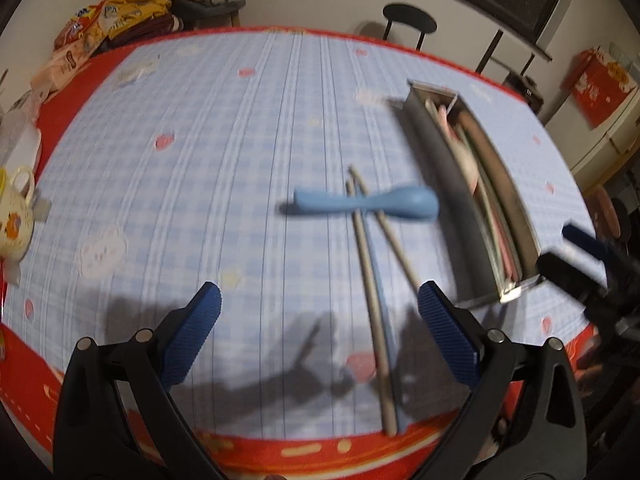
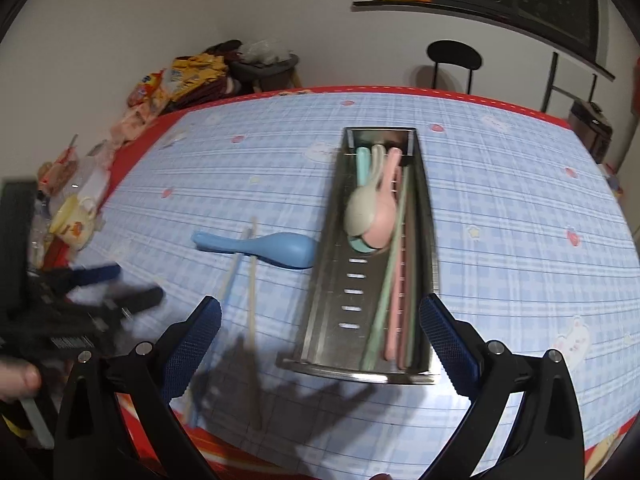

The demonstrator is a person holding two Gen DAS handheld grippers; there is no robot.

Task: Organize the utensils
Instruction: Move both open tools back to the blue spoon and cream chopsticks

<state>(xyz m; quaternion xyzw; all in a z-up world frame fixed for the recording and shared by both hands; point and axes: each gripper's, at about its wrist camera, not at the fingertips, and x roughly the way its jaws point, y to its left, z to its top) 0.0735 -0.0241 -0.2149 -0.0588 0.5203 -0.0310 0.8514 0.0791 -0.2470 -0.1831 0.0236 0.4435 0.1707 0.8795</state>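
Note:
A blue spoon lies on the checked tablecloth, across several loose chopsticks. To its right stands a long steel utensil tray. It holds stacked spoons and pink and green chopsticks. My left gripper hovers open above the near ends of the loose chopsticks, nothing between its fingers. My right gripper stands open over the tray's near end, gripping nothing. The right gripper also shows at the right edge of the left wrist view.
A cream mug and snack packets crowd the table's left side. A black chair stands beyond the far edge. The red table border runs close under both grippers.

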